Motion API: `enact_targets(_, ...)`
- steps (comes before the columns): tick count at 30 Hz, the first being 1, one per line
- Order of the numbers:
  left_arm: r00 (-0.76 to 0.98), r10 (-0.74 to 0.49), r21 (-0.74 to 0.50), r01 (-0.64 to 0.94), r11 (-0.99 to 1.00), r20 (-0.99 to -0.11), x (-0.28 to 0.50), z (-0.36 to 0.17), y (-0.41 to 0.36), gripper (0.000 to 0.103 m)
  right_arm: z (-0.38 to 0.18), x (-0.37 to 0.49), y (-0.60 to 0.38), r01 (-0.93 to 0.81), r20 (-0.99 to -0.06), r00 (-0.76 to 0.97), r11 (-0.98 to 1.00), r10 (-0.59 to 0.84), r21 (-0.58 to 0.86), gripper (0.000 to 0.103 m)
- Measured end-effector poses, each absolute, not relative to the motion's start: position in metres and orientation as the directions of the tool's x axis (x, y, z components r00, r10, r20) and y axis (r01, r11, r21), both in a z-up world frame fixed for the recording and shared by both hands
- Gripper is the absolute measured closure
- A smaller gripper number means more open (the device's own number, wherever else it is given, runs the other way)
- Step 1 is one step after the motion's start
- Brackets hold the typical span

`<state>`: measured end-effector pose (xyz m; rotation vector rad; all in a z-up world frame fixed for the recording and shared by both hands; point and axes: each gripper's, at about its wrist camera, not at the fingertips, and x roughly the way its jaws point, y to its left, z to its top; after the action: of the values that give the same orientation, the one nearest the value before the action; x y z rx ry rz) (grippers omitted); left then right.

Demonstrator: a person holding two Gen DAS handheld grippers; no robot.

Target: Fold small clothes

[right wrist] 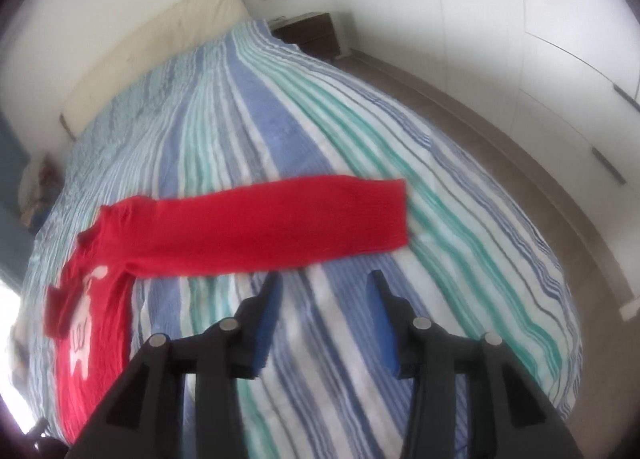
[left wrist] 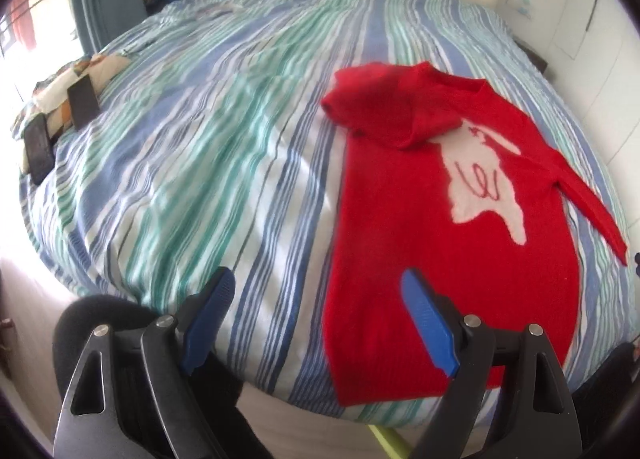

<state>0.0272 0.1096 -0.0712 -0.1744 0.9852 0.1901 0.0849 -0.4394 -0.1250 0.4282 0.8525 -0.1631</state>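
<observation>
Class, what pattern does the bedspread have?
The bedspread has blue, teal and white stripes, clearest in the left wrist view.

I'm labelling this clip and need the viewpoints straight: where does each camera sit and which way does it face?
Left wrist: on the left gripper, facing down along open fingers at the red sweater on the striped bedspread; only gripper parts show.
Right wrist: on the right gripper, facing down at the stretched-out sleeve, toward the headboard; its fingers stand apart, empty.
Shared: sweater, bedspread, headboard.
</observation>
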Motion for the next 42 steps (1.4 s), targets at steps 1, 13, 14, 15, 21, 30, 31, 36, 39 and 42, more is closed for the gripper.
enact_targets(1,0.559,0.051,-0.071,-0.194,0.978,-0.828,0.038,-0.059,0.109,0.015,-0.121,0.081,-0.418,0.249,-0.747,0.661,0.922,0.062,0.297,0.056)
enact_targets(13,0.328,-0.282,-0.290,0.026,0.957,-0.901,0.291,-0.072,0.094,0.025,-0.157,0.055,-0.242,-0.100,-0.750,0.558,0.925,0.356,0.366,0.054)
enact_targets(14,0.304,-0.279,-0.289,0.013,0.957,-0.911,0.305,-0.083,0.090,0.027,-0.158,0.051,-0.235,-0.113,-0.752,0.552,0.925,0.361,0.362,0.054)
enact_targets(15,0.285,-0.267,-0.280,-0.004,0.960,-0.920,0.315,-0.094,0.086,0.031,-0.160,0.048,-0.229,-0.127,-0.754,0.548,0.927,0.361,0.352,0.054)
enact_targets(21,0.213,-0.102,-0.120,-0.073,0.990,-0.972,0.351,-0.148,0.064,0.037,-0.165,0.037,-0.218,-0.182,-0.769,0.527,0.932,0.361,0.313,0.054)
enact_targets(30,0.247,-0.287,-0.319,-0.098,0.943,-0.926,0.358,-0.164,0.055,0.098,-0.177,0.039,-0.221,-0.164,-0.786,0.505,0.933,0.357,0.319,0.054)
enact_targets(31,0.289,-0.276,-0.312,-0.086,0.946,-0.917,0.353,-0.154,0.056,0.099,-0.176,0.040,-0.221,-0.164,-0.786,0.507,0.935,0.354,0.315,0.054)
enact_targets(36,0.545,-0.295,-0.469,-0.211,0.858,-0.785,0.300,-0.080,0.143,0.099,-0.176,0.039,-0.218,-0.176,-0.785,0.512,0.937,0.349,0.302,0.054)
enact_targets(39,0.660,-0.164,-0.517,-0.384,0.765,-0.733,0.245,-0.048,0.238,0.098,-0.173,0.037,-0.213,-0.200,-0.783,0.515,0.937,0.350,0.288,0.054)
enact_targets(42,0.656,0.054,-0.457,-0.580,0.674,-0.753,0.184,-0.044,0.321,0.098,-0.173,0.036,-0.206,-0.228,-0.780,0.513,0.933,0.359,0.279,0.054)
